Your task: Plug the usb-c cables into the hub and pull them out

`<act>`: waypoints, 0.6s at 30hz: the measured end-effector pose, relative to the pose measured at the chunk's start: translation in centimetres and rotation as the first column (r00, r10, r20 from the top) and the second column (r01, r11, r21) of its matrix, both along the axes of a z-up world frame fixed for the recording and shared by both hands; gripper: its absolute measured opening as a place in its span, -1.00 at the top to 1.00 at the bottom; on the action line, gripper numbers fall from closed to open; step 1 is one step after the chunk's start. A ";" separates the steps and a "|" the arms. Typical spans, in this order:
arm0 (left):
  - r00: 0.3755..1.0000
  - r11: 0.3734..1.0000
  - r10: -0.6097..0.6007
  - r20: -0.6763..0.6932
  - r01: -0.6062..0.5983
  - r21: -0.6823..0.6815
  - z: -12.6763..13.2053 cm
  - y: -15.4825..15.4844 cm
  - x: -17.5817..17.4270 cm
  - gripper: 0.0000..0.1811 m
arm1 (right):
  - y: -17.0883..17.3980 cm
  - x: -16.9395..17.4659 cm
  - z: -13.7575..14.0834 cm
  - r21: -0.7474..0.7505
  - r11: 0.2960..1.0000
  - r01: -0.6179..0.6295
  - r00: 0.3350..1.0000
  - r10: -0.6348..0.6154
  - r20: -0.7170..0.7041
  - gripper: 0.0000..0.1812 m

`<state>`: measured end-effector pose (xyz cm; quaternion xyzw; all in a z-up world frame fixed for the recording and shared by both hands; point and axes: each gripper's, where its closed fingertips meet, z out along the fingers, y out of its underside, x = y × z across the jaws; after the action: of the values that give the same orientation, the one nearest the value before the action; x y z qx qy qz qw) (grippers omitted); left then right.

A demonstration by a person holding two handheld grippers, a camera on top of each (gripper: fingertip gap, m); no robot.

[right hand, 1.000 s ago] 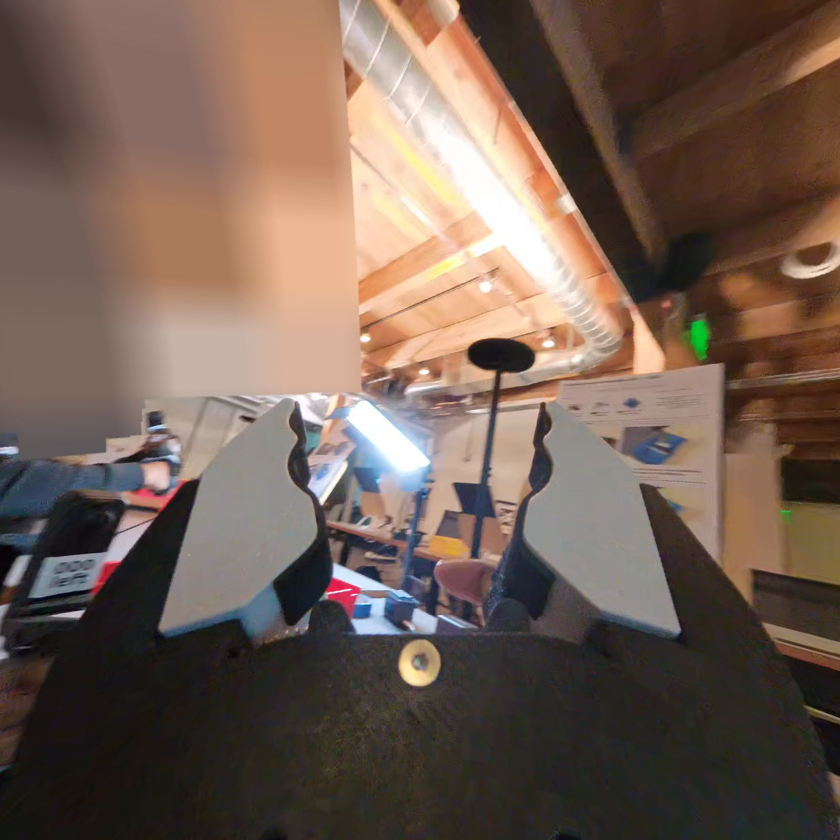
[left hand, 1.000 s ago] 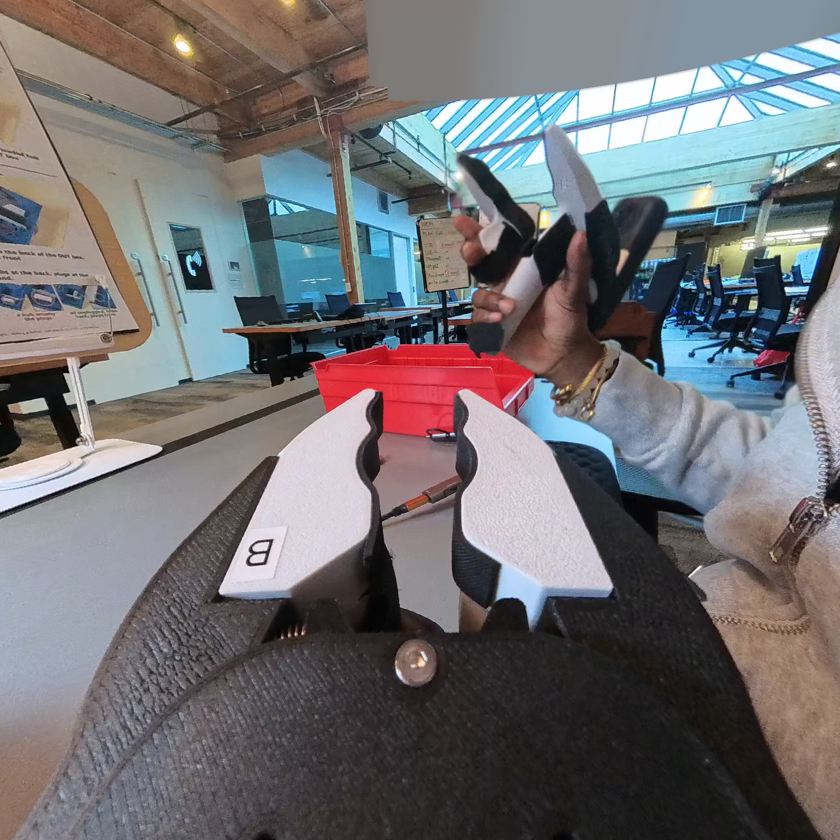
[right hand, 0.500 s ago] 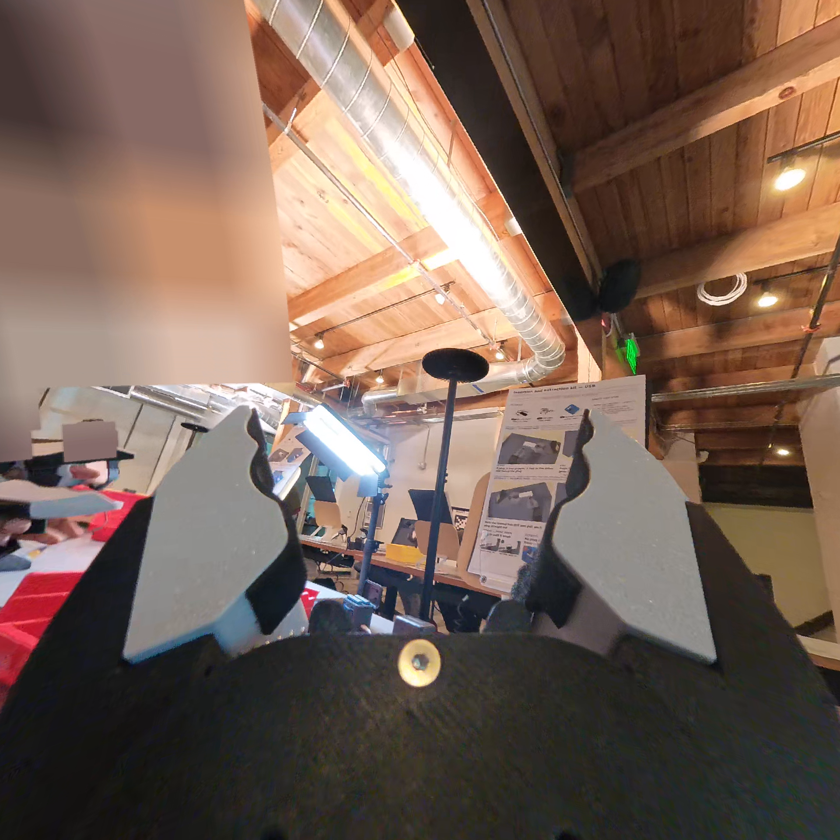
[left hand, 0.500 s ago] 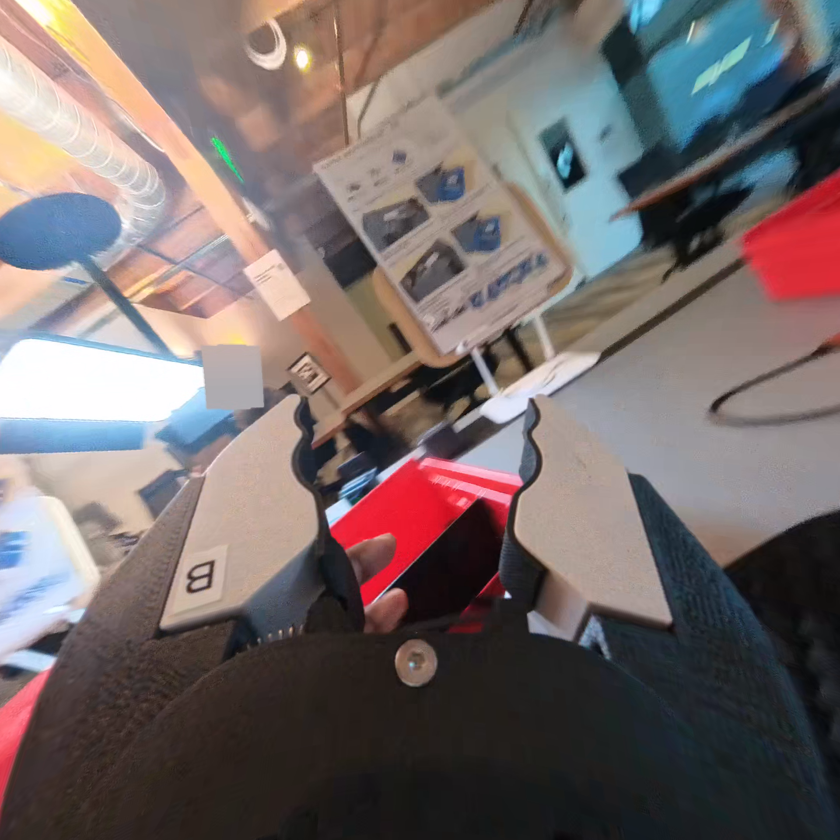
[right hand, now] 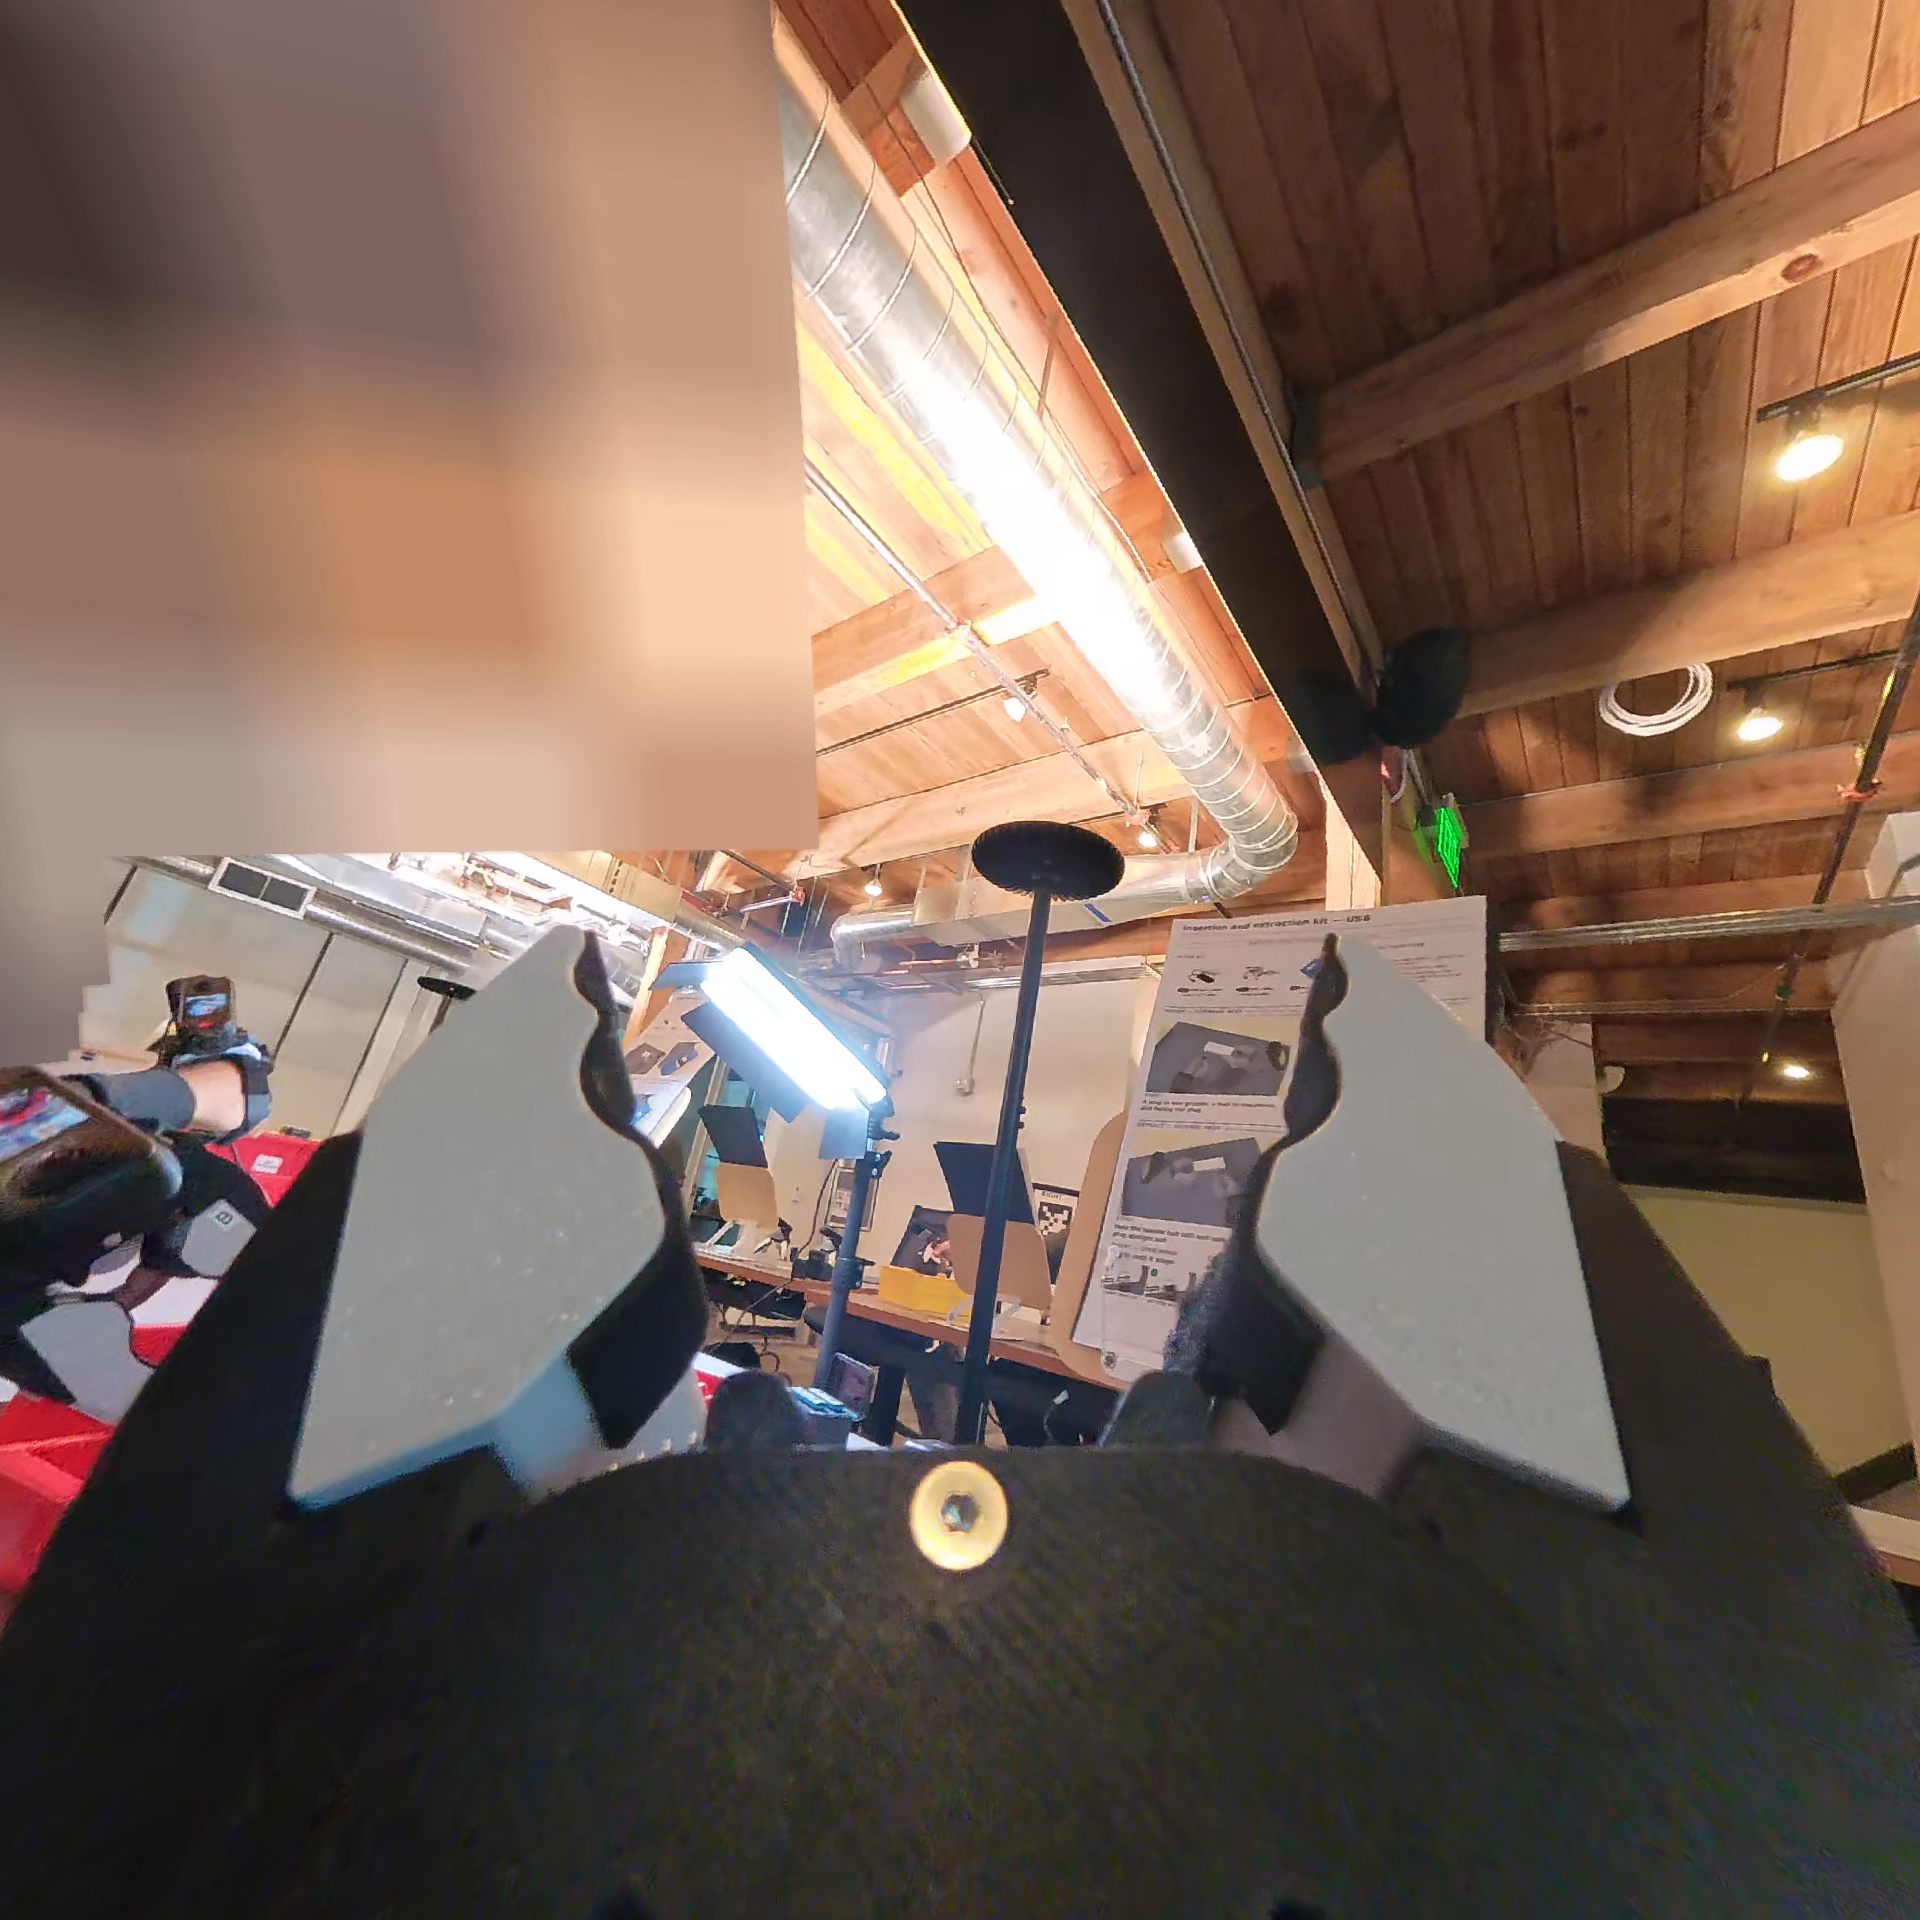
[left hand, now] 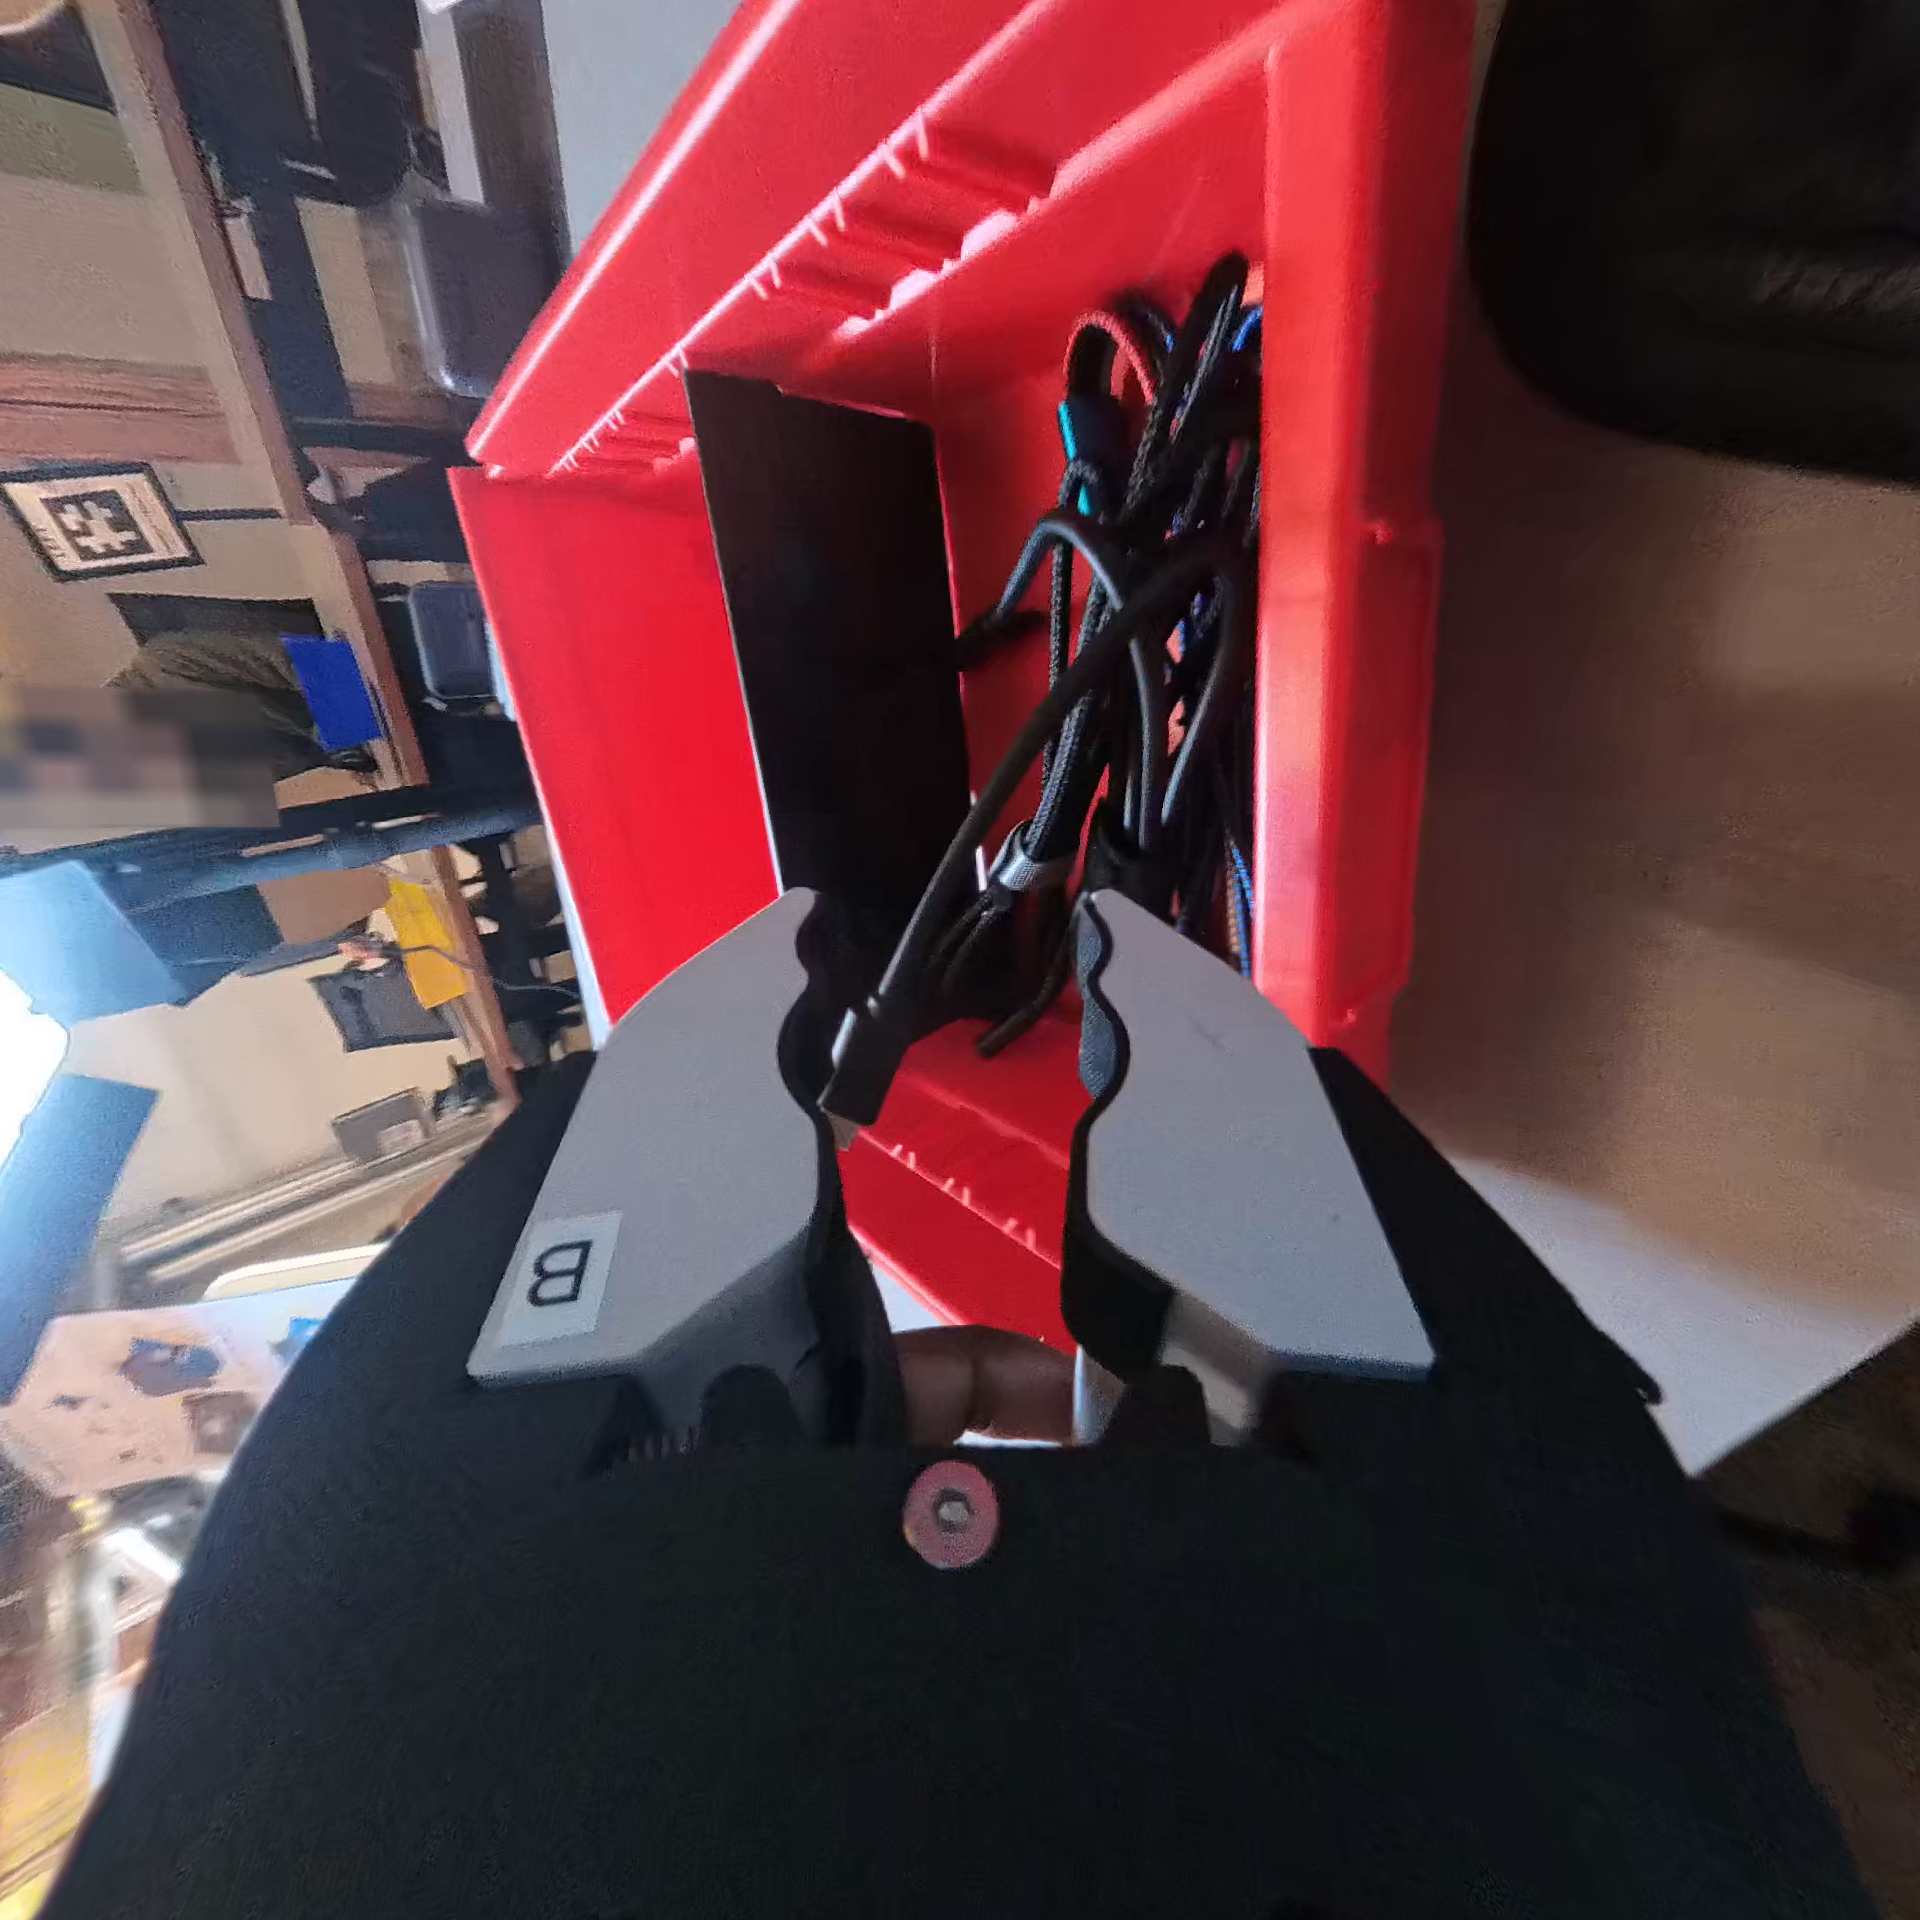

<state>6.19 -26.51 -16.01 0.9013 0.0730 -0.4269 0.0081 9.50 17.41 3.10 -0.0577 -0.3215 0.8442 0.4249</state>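
My left gripper (left hand: 945, 920) is open and points into a red bin (left hand: 1340, 623). A tangle of black, blue and red braided cables (left hand: 1153, 582) lies in the bin. One black cable's plug (left hand: 864, 1049) sits between the jaws, close to the left finger (left hand: 686, 1122), and is not clamped. A black flat panel (left hand: 831, 644) stands in the bin beside the cables. My right gripper (right hand: 961, 940) is open, empty, and points up at the ceiling. I see no hub in either view. The left gripper also shows in the right wrist view (right hand: 203, 1236) at the far left.
The bin stands on a pale table (left hand: 1662, 935). A dark chair (left hand: 1714, 208) is past the table's edge. A fingertip (left hand: 982, 1382) shows under the left gripper. The right wrist view shows a lamp stand (right hand: 1013, 1143), a poster board (right hand: 1216, 1122) and red bins (right hand: 42, 1455). One gripper's finger ends stand about 50 centimetres off the other's.
My left gripper has swung away from the room and down into the red bin, and its jaws have opened wider. The right gripper stays pointed upward and has opened somewhat wider.
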 end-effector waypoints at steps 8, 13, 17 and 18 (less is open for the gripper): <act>0.995 0.990 0.071 -0.077 -0.061 0.127 1.5 -1.0 -1.4 0.92 | 0.8 -0.6 -0.3 -0.037 0.999 -0.009 1.000 0.010 0.026 -0.30; 0.968 0.943 0.141 -0.207 -0.068 0.325 6.8 -2.4 -1.7 0.95 | 1.0 -0.8 -0.3 -0.052 0.999 0.000 0.999 0.002 0.034 -0.27; 0.954 0.829 0.152 -0.260 0.020 0.558 10.6 -1.5 -1.9 0.95 | 1.4 -0.8 -0.2 -0.071 0.997 -0.002 0.999 0.005 0.041 -0.25; 0.947 0.796 0.158 -0.279 0.046 0.604 11.5 -1.4 -2.1 0.95 | 1.5 -0.8 -0.2 -0.076 0.997 -0.005 0.999 0.008 0.041 -0.25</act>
<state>4.09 -27.91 -4.46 0.7740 0.2324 -0.5192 -0.2781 8.70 18.89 2.90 -0.0904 -0.2982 0.8559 0.4128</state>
